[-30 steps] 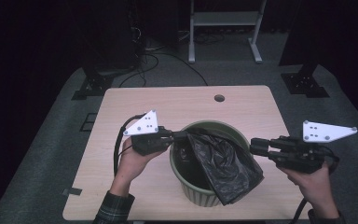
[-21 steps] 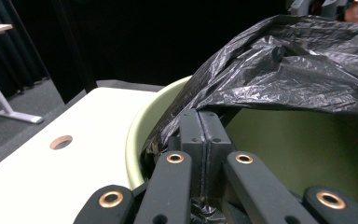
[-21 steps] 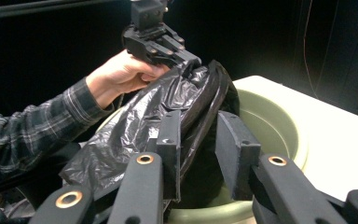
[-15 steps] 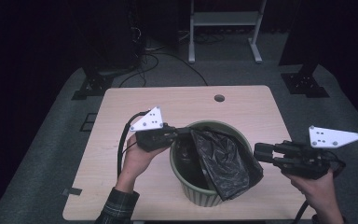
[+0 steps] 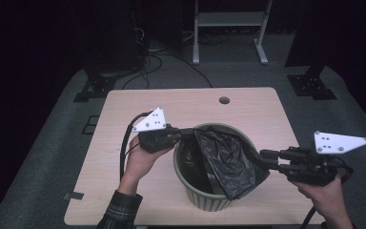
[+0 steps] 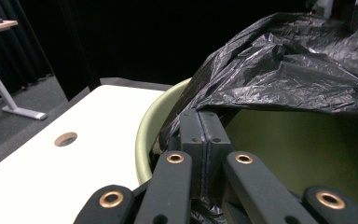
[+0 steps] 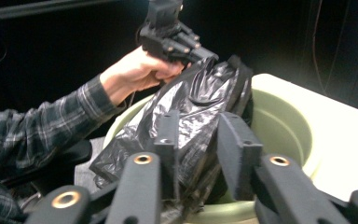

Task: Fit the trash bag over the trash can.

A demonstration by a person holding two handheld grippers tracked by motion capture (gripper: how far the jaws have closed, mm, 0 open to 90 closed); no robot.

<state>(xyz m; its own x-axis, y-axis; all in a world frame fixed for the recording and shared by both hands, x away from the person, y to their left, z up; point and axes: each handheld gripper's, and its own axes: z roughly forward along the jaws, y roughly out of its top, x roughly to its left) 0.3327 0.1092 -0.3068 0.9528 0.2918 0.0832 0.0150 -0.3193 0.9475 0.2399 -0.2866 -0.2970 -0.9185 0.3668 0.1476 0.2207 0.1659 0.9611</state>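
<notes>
High view: the step looks like lining the green bin (image 5: 209, 191) w/ the black bag (image 5: 231, 162). The bin stands on the tabletop (image 5: 124, 119), near the front edge. The left gripper (image 5: 183, 135) has its jaws pinched on the bag's edge at the bin's left rim. The right gripper (image 5: 267, 160) sits at the bag's right corner, just off the bin's right rim; its jaws have just been closing, w/ bag film between them. The bag is stretched flat-ish across the bin's right half, part of it sagging inside. Next move, as judged: pull the two held edges apart to open the mouth, then fold the film over the rim, w/o tearing it or tipping the bin

Left gripper view: the jaws stand fully together, film clamped between them, right at the bin's inner wall. The bag rises up & to the right from the pinch. A cable hole (image 6: 65, 138) shows in the tabletop beyond

Right gripper view: the jaws are narrow but w/ a gap between them, bunched film in it; the left-hand jaw lies against the film, full pinch can't be told. Beyond, the person's left hand (image 7: 137, 70) & plaid sleeve (image 7: 37, 126) hold the other gripper on the bag's top

Around: a white stand (image 5: 228, 28) & floor cables (image 5: 157, 57) behind the tabletop, well apart. Nothing blocks; the slack bunched film is the main nuisance
</notes>
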